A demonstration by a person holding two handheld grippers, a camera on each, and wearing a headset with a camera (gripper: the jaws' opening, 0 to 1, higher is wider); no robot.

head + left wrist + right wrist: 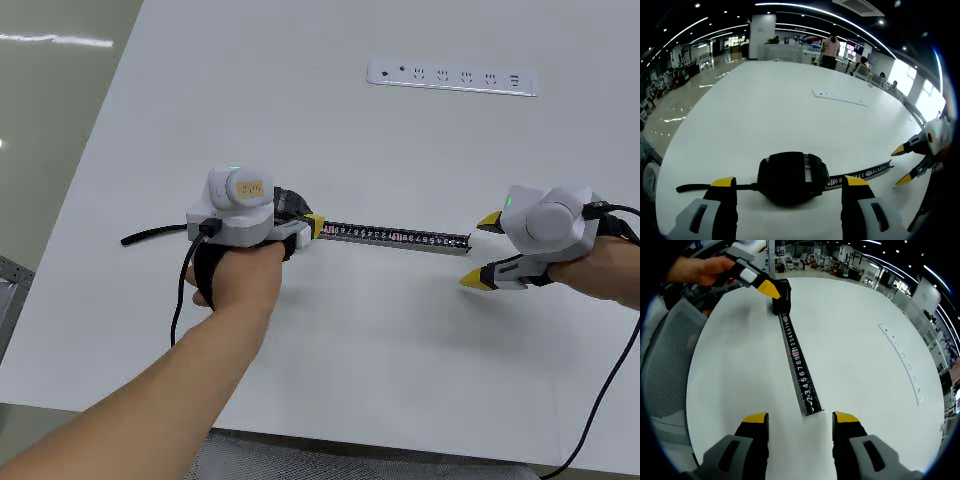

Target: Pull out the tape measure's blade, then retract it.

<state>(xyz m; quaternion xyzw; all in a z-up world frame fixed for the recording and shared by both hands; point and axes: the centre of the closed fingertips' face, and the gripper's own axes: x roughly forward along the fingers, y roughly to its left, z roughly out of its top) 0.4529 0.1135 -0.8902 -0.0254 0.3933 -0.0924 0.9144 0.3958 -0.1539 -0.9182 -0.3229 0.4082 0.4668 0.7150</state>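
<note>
— What kind of place is this, in your opinion?
— A large open-plan office, perhaps with a lab part. Long light strips [805, 7] run over a dark ceiling, and the floor [685, 102] is glossy.
— What else shows it?
— Beyond the far edge of the wide white counter [765, 100] a person [830, 49] stands among desks, beside big windows [900, 75]. A power strip [452, 77] lies near that edge, and a mesh office chair [665, 372] stands at the near edge.

White table [860, 340] with a black tape measure blade [797, 365] pulled out along it. The blade's free end lies between the right gripper [801, 417]'s spread yellow-tipped jaws. At the blade's far end, the left gripper [771, 290] touches the tape measure [782, 297].
</note>
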